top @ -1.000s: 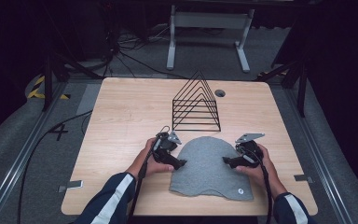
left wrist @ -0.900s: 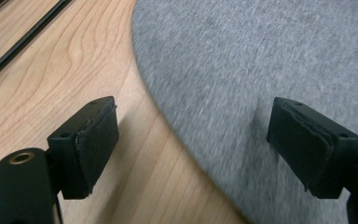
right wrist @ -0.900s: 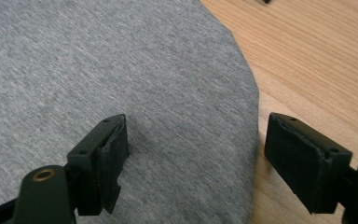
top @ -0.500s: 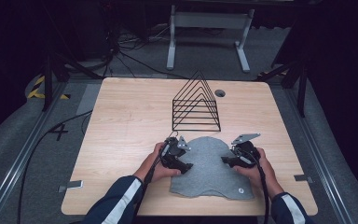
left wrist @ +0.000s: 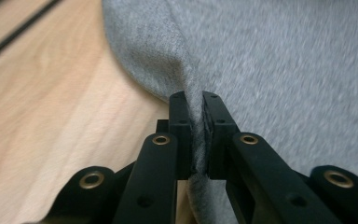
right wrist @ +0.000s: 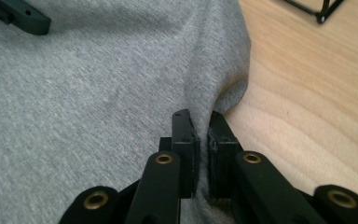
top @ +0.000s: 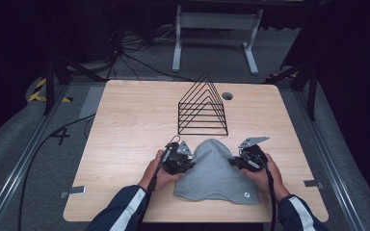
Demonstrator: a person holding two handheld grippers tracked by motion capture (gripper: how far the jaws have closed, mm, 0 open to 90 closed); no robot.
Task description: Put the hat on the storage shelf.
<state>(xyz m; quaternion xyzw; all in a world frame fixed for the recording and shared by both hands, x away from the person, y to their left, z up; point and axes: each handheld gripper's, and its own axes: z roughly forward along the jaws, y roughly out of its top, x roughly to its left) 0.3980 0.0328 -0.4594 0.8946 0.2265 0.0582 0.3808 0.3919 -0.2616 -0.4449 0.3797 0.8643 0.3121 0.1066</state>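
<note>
Left tongs [left wrist: 195,105] clamped on the left edge of the grey beanie [top: 217,173]; right tongs [right wrist: 199,122] pinch its right edge. Beanie lies flat on the worktop [top: 125,125], near front edge, before the black wire rack [top: 202,107]. Small round label [top: 244,194] at hem, unreadable.

Sleeves: dark navy, each with a white stripe along the forearm — left sleeve [top: 125,211], right sleeve [top: 301,214].
Left gripper [top: 177,159]: black body, small grey three-cornered plate on top, black cable trailing back over the hand.
Right gripper [top: 248,156]: black body, grey plate of the same shape, black cable along the forearm.
Jaws: matte black bars with brass-coloured rivets at the pivots; small dark holes — perhaps screw holes — near the tips.
</note>
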